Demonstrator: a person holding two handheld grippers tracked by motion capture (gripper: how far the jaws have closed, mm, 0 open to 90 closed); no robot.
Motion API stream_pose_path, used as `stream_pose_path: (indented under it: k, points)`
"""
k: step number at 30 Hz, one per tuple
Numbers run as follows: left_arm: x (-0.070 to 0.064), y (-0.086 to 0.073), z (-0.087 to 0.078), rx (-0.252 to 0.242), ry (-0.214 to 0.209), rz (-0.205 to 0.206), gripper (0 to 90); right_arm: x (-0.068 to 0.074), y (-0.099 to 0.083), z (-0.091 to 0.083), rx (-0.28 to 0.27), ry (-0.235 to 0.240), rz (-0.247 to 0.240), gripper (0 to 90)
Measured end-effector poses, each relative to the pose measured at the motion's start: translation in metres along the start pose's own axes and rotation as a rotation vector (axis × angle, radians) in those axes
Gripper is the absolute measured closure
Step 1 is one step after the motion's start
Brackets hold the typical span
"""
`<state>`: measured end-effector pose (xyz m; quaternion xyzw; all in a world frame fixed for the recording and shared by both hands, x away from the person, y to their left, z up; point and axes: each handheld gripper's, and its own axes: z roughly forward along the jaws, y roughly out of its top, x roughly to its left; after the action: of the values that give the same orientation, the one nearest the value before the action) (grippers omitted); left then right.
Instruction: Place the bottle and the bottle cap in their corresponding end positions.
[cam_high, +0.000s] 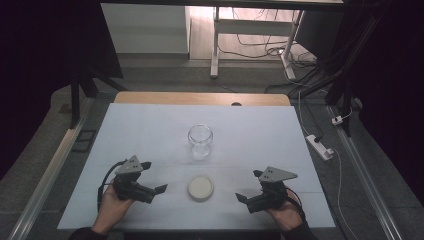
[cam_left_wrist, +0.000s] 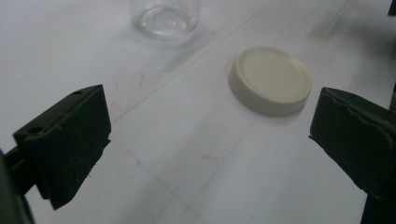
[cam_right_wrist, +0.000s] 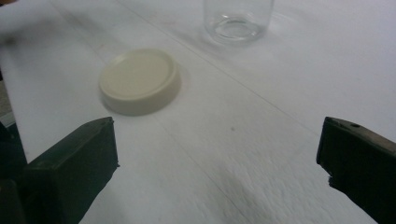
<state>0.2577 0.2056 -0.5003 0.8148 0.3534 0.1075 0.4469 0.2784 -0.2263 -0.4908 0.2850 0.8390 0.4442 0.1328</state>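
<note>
Gaping wide, both grippers (cam_high: 154, 176) (cam_high: 248, 184) empty.

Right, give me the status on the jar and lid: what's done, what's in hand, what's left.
Done: nothing visibly. The cream lid lies flat on the white table, apart from the open glass jar behind it. In hand: nothing. The left gripper and right gripper sit either side of the lid, jaws wide open and empty. Left: presumably picking up the lid and fitting it on the jar, so everything.

cream lid (cam_right_wrist: 139, 81), glass jar (cam_right_wrist: 237, 21), tongs (cam_right_wrist: 217, 158) spread
</note>
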Motion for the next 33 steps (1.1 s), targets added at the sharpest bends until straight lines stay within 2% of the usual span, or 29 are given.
stream_pose_path:
  k: [12, 20, 25, 33]
  points:
    - [-0.005, -0.036, -0.033, 0.028, 0.08, -0.047, 0.0, -0.012, -0.023, -0.029, 0.017, -0.089, 0.065, 0.0]
    - [-0.005, -0.058, -0.055, 0.029, 0.131, -0.096, 0.0, -0.018, -0.037, -0.048, 0.024, -0.13, 0.118, 0.0]
    - [-0.004, -0.067, -0.062, 0.052, 0.162, -0.113, 0.0, -0.022, -0.046, -0.058, 0.027, -0.154, 0.148, 0.0]
    - [-0.006, -0.075, -0.068, 0.084, 0.198, -0.118, 0.0, -0.024, -0.055, -0.068, 0.044, -0.174, 0.189, 0.0]
